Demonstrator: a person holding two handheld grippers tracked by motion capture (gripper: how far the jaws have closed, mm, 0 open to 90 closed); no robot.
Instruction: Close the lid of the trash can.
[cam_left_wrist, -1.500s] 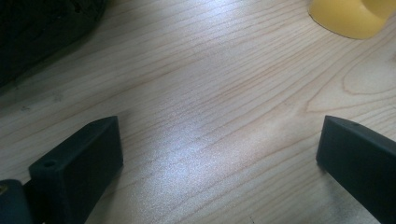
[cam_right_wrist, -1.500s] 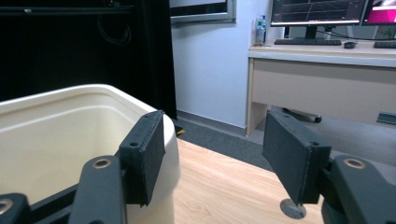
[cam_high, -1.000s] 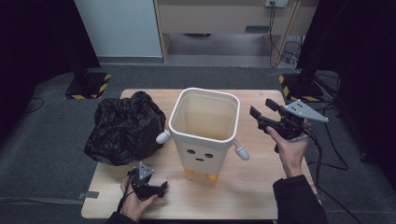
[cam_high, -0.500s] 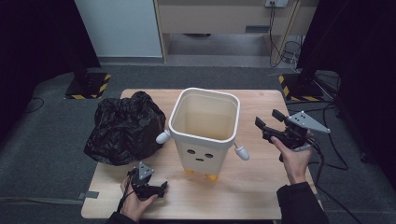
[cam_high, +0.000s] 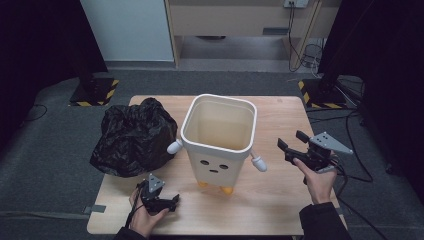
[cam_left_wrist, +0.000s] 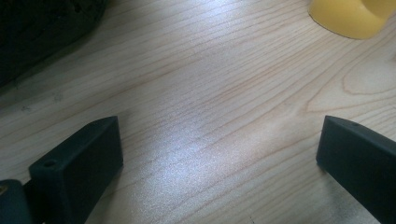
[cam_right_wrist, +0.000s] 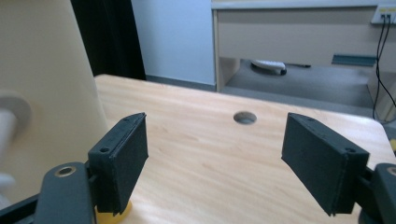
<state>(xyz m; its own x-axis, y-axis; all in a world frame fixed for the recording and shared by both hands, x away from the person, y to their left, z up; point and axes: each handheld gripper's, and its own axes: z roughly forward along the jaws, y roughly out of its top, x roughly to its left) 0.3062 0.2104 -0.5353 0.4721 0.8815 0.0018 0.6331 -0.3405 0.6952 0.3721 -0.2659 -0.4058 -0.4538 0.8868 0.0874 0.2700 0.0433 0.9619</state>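
While both grippers hold nothing, the wooden table carries two big items: a cream bin standing upright near the middle, and a crumpled black plastic bag to its left, lying at the table's left edge and partly overhanging it. Bin is a square open-topped tub with a face on the near wall, small white arms sticking out left and right, and yellow feet on the wood; inside looks bare as far as the high view shows. Bag sits just beside the bin's left arm; can't tell if they touch. Right gripper is held above the table to the right of the bin, near its right arm but apart from it, pointing left and far. Its jaws have just been opening and stand spread wide with only air and tabletop between them. From the right gripper view the bin wall fills the left side, one yellow foot sits low behind the left jaw, and a round cable hole shows in the wood farther off. Left gripper rests low at the near edge, left of the bin's feet, pointing right. Its jaws are also spread wide over bare wood, with a yellow foot at far right and the bag's edge at far left.
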